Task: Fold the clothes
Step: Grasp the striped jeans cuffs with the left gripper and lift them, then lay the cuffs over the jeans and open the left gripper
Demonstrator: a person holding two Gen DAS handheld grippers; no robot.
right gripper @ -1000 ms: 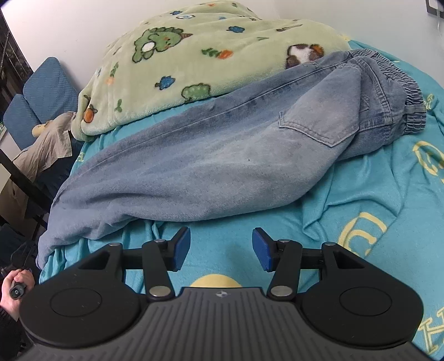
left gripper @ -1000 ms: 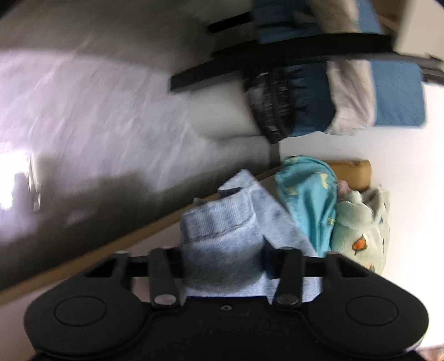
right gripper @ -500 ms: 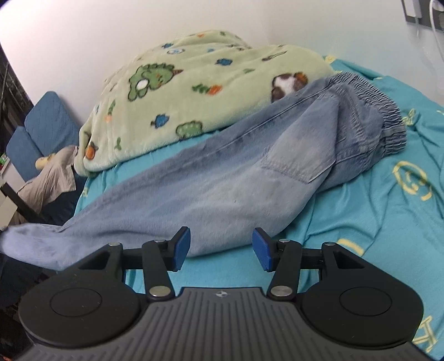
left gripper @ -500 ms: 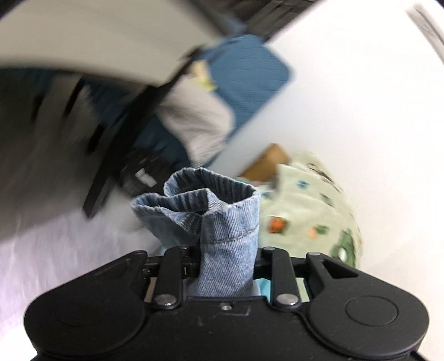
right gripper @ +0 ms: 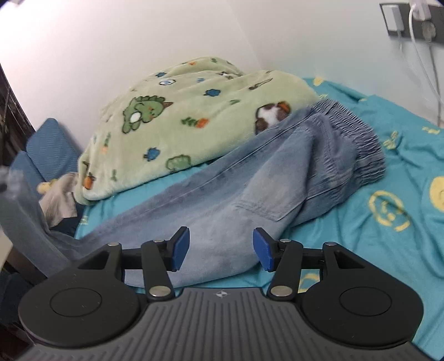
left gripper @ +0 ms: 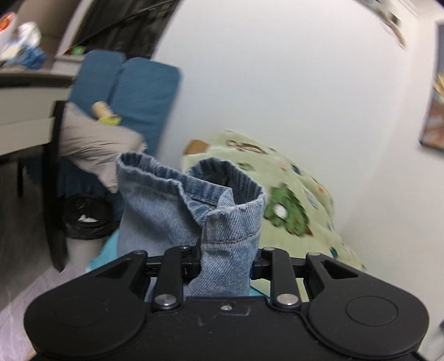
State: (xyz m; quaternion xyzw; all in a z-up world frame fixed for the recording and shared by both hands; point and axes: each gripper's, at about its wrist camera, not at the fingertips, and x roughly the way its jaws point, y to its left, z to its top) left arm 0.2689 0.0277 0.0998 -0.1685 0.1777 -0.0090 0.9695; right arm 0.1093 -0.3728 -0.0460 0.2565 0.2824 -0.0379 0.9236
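Light blue jeans (right gripper: 249, 188) lie across the turquoise bed sheet (right gripper: 402, 250), elastic waistband at the right, legs running off to the left. In the left wrist view my left gripper (left gripper: 226, 262) is shut on the bunched leg cuffs (left gripper: 194, 202), which stand up in front of the camera, lifted off the bed. My right gripper (right gripper: 220, 247) hovers open just above the thigh part of the jeans; its blue pads (right gripper: 180, 245) hold nothing.
A green dinosaur-print blanket (right gripper: 194, 116) is heaped on the bed behind the jeans against the white wall. Blue cushions (left gripper: 133, 91) and a grey cloth (left gripper: 94, 150) lie off the bed's end by a desk (left gripper: 25, 111). A wall socket with cables (right gripper: 416, 22) is upper right.
My left gripper has swung up and rolled upright, carrying the cuffs off the bed's end. The jeans' legs have been dragged left and lifted. My right gripper has edged in over the jeans.
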